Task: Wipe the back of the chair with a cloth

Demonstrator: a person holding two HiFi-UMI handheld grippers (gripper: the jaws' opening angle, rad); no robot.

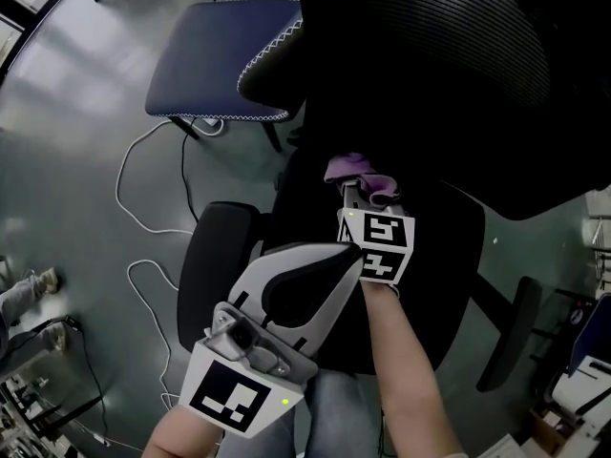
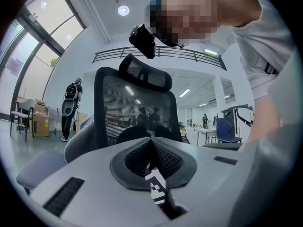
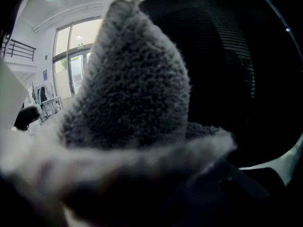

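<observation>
Two tongs are out, but only one matters for the next stroke. My right tongs [image 1: 361,192] are pinched on the cloth [image 1: 363,171], a pale purple, fluffy wad of looped pile that bulges past the tips. The chair back [image 1: 449,55] lies straight ahead of those tips and a little to their right, very near. Whether the cloth touches it I cannot tell.

It is a black mesh panel with fine ribs running across it. It stands tall, with a curved headrest [image 2: 144,74] on top, so I judge the strokes should run up and down its height.

My left tongs [image 1: 349,253] are pressed together on nothing. They hang lower and further from the back, near the padded black armrest [image 1: 215,265]. The right hand is the nearer by far.

A second chair with a blue cushion [image 1: 220,60] stands well apart on the grey floor [image 1: 86,160].
</observation>
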